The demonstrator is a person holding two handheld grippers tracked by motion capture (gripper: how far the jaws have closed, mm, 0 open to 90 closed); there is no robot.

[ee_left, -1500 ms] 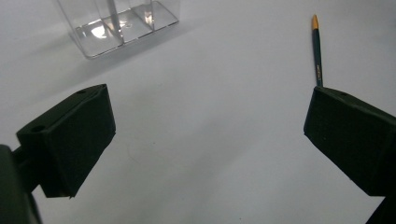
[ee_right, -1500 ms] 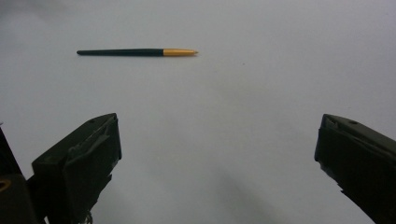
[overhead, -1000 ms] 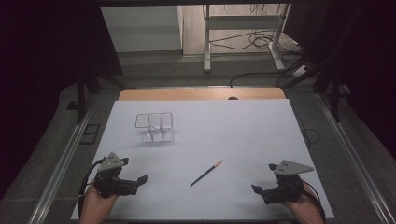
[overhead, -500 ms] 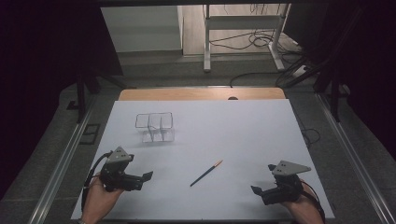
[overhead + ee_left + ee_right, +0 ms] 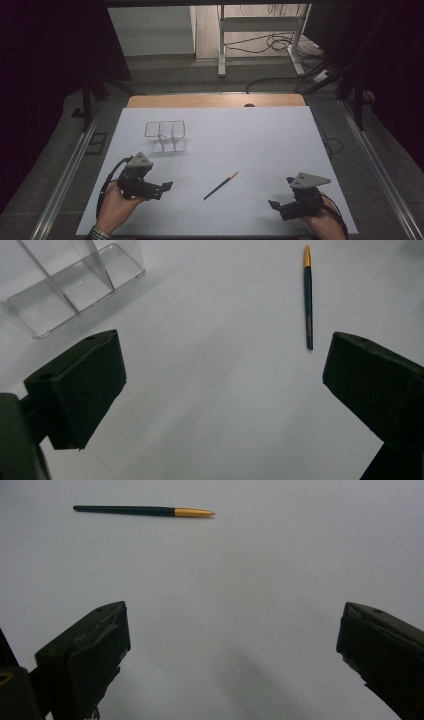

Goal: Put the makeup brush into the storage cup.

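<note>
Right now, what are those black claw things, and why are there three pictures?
Those are two grabbing tools, one in each of a person's hands. The left gripper and the right gripper each have two black jaws, standing wide open and holding nothing. One picture comes from a camera up high, looking down on the white table. The other two come from small cameras riding on each tool, looking out between its jaws. On the table lie a dark pen with an orange tip and a clear plastic box with dividers.

a dark green pen [image 5: 220, 185] with an orange-gold tip lies on a plain white worktop [image 5: 260, 140]; a clear organiser [image 5: 166, 136] near the left edge; black jaws.
</note>
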